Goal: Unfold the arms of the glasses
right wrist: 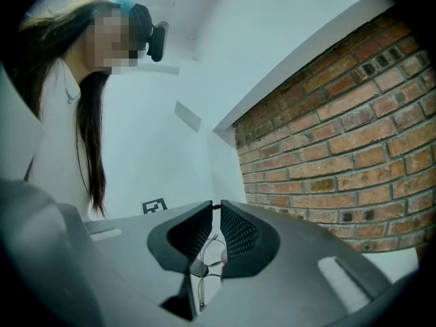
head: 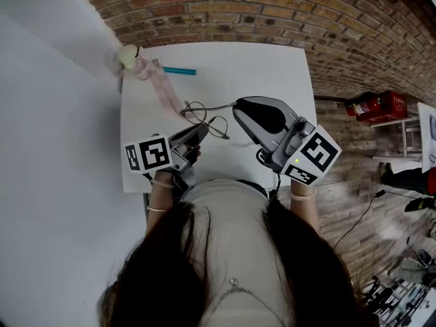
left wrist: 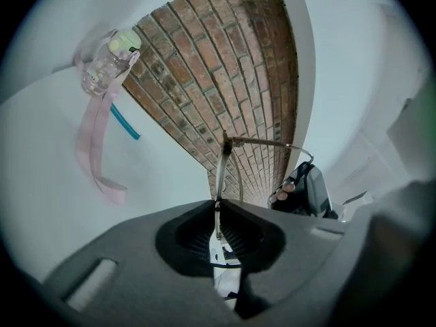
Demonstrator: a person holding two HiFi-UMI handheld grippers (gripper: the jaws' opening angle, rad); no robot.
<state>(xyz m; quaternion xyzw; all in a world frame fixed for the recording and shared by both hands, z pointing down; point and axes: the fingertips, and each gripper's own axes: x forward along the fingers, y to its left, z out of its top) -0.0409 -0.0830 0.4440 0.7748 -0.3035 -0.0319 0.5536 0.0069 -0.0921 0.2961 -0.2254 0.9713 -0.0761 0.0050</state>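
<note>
Thin wire-rimmed glasses (head: 216, 127) hang above the white table (head: 272, 67), held between both grippers. My left gripper (head: 198, 132) is shut on the frame near a lens; in the left gripper view the wire frame (left wrist: 220, 176) rises from between the closed jaws (left wrist: 216, 208). One arm (left wrist: 266, 142) stretches out sideways toward my right gripper (head: 237, 106), which is shut on that arm's tip. In the right gripper view the lenses (right wrist: 204, 268) show below the nearly touching jaws (right wrist: 216, 210). Whether the other arm is folded I cannot tell.
A small clear bottle (head: 128, 58) with a pink strap (head: 165, 94) lies at the table's far left corner, beside a teal pen (head: 178, 71). A brick floor surrounds the table, and a red fire extinguisher (head: 371, 105) lies off to the right.
</note>
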